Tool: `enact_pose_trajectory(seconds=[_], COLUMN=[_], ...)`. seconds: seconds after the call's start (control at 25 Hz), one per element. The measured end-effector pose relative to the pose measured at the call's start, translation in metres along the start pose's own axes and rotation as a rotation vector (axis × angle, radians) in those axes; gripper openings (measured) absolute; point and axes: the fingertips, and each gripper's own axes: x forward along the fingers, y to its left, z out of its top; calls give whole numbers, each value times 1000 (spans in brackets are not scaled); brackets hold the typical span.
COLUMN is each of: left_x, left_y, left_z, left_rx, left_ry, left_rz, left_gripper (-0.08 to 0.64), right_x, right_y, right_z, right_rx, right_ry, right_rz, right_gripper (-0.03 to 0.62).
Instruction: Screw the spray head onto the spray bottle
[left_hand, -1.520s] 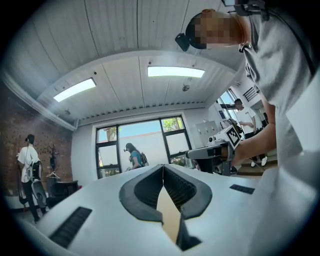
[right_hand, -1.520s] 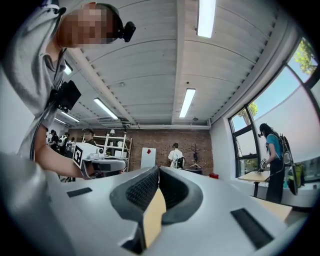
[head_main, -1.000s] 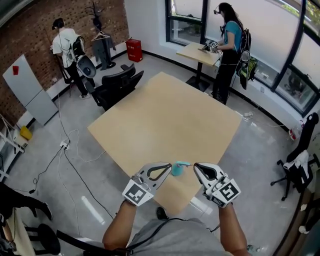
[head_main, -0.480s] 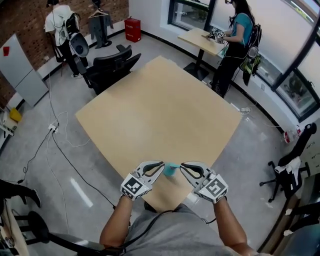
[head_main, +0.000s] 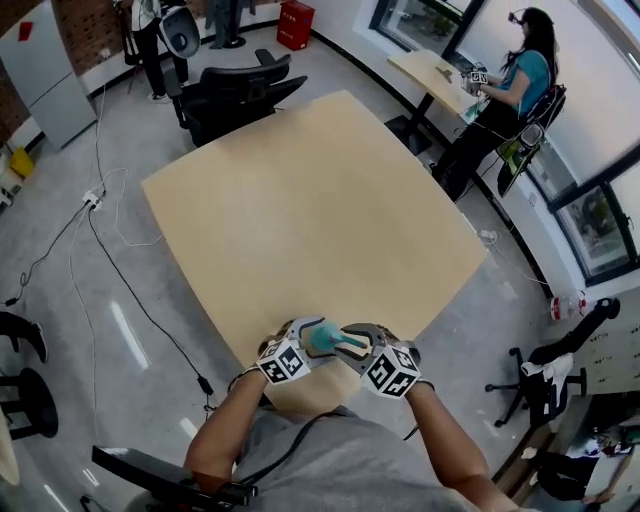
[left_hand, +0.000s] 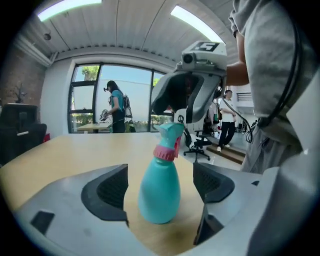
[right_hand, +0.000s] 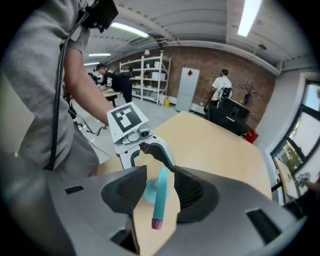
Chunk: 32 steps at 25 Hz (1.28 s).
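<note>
the small teal plastic spray bottle (left_hand: 159, 200) stands upright on the pale wooden table (head_main: 300, 200), close to its near corner. its teal spray head (left_hand: 170, 131) is already seated on the neck by a pink ring collar (left_hand: 165, 151); how tightly it is threaded cannot be told.

the left gripper (left_hand: 161, 185) has just been opening. its dark pads flank the bottle's body on both sides with a gap at each, so it is released, not holding. the right gripper (right_hand: 160, 192) has also just been opening. it looks down on the spray head, which sits between its pads without being pressed.

the main risk, as i judge it, is that nothing steadies the bottle (it stands free near the table edge). a nudge from either pad while closing could tip it or push it off the corner. if the right jaws clamp on the long trigger and not the collar, turning may twist the head askew or cross the threads. if the left grip is loose, the body may spin with the head.
</note>
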Motion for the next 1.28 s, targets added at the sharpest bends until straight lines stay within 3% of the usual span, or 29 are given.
enact_pose_trajectory(seconds=[0.24,0.52,0.68,0.8,1.0,1.12,1.2,1.28], left_x=[36,55,55,57,59,60,60,61], left_y=[-5,0,3,-2,-6,-4,-4,-5], left_z=[-19,-32,-37,-36,-34,-34,-33,-32], left_rx=[57,45,33,30,16,9,13,16], left_ry=[52,54,32,22,11,9,12,12], left_rz=[-65,-32,-29,-49,-55,-51,-48,-37], left_gripper=[402,397,377,376,374,374,374,374], right_x=[35,45,50,47,46,46,46,47], right_y=[-2,1,4,11,22,25,27,27], right_z=[-34,-38,-37,-39,-43,-50,-54,-54], right_rx=[-179,-155,-190,-369,-863,-1109,-1192,-1101], right_ry=[234,249,290,344,476,529,562,578], right_rz=[53,88,109,171,332,429,465,465], right_gripper=[153,149,130,129,129,129,130,130])
